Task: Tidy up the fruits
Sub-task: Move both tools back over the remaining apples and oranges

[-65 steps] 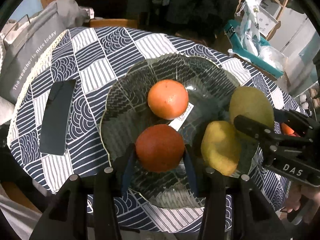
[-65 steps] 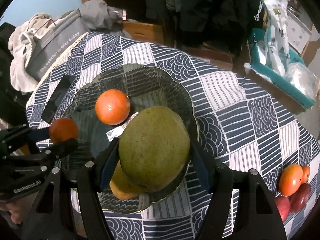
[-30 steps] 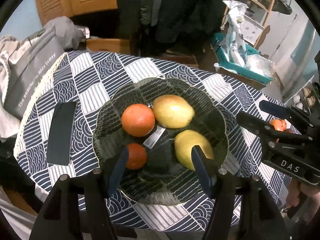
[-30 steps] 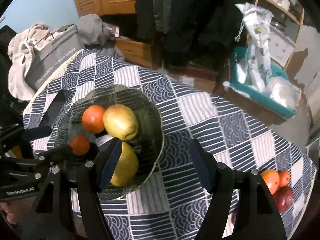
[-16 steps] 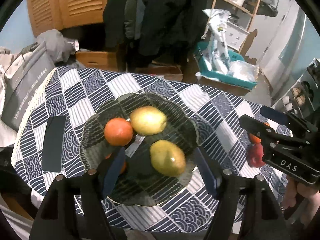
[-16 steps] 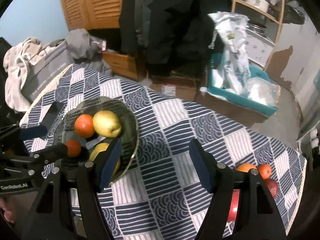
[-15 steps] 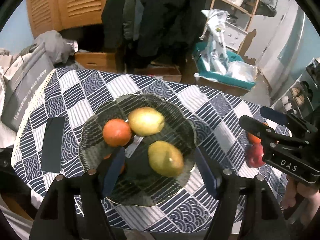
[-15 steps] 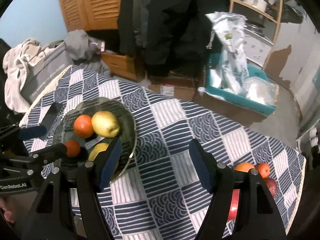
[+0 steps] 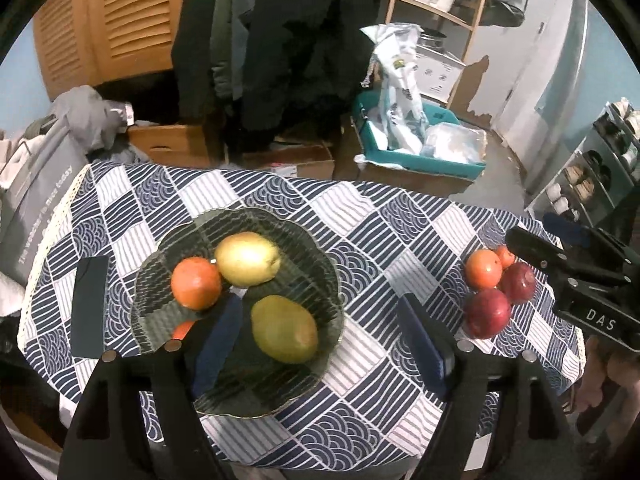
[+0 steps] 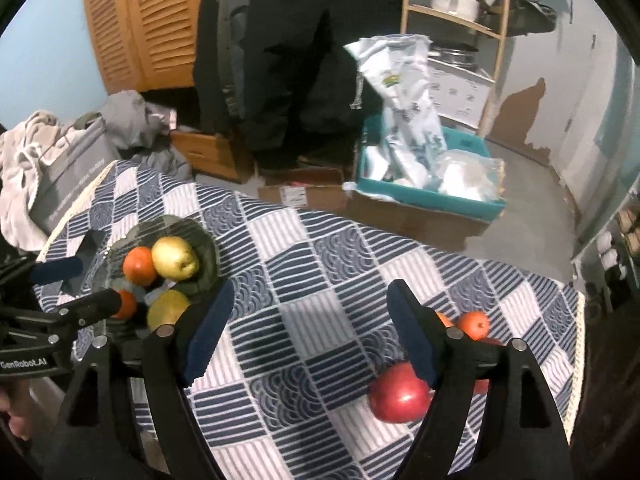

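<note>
1. Your bench (image 9: 360, 216) wears a blue-and-white checked cloth (image 9: 400, 248).
2. A ribbed glass plate (image 9: 320, 272) sits on it toward the left.
3. A dark flat phone (image 9: 89, 306) lies left of the plate, apart from it.
4. On the cloth at the right, well apart from the plate, you have two red apples (image 9: 488, 312) touching an orange (image 9: 483, 267) and a smaller orange (image 9: 505, 257).

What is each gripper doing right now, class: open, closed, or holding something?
Left gripper: jaws opening, holding nothing; the glass plate lies below it.
Right gripper: jaws opening, holding nothing; only tablecloth shows between them.
</note>
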Action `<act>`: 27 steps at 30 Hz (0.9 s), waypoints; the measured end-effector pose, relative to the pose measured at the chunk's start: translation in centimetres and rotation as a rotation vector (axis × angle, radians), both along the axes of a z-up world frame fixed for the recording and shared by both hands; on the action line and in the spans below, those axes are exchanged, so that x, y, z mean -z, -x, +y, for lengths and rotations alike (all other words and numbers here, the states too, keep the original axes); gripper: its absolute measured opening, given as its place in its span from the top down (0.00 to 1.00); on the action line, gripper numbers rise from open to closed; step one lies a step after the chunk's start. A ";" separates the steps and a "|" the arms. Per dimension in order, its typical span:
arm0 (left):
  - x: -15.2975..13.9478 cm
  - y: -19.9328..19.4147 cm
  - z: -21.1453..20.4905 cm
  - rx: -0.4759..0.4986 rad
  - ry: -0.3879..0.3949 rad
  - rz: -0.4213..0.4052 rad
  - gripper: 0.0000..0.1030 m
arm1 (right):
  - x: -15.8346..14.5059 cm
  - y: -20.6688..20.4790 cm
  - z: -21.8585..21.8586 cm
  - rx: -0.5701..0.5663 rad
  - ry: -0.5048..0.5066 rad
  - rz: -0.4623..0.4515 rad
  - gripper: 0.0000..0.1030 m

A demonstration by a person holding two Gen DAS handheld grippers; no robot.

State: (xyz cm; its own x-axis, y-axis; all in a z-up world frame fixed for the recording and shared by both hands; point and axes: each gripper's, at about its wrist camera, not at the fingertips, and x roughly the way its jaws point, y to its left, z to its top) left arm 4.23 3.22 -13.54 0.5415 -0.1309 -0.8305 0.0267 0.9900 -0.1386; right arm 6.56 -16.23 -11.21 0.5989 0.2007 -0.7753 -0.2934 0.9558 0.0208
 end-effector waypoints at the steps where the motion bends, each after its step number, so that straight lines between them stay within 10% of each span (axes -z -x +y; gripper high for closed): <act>1: -0.1 -0.1 -0.5 0.007 0.001 -0.001 0.21 | -0.1 0.1 -0.5 0.007 0.008 -0.005 0.23; 27: -0.5 -0.4 -13.1 0.230 -0.011 -0.031 0.16 | -0.3 3.6 -13.0 0.210 0.087 -0.044 0.23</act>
State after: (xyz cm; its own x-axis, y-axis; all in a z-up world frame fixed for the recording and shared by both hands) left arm 4.65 -9.89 -13.00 0.5237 -0.2451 -0.8159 0.2561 0.9587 -0.1236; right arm 2.95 -29.23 -10.95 0.6538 0.0013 -0.7567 -0.0862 0.9936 -0.0728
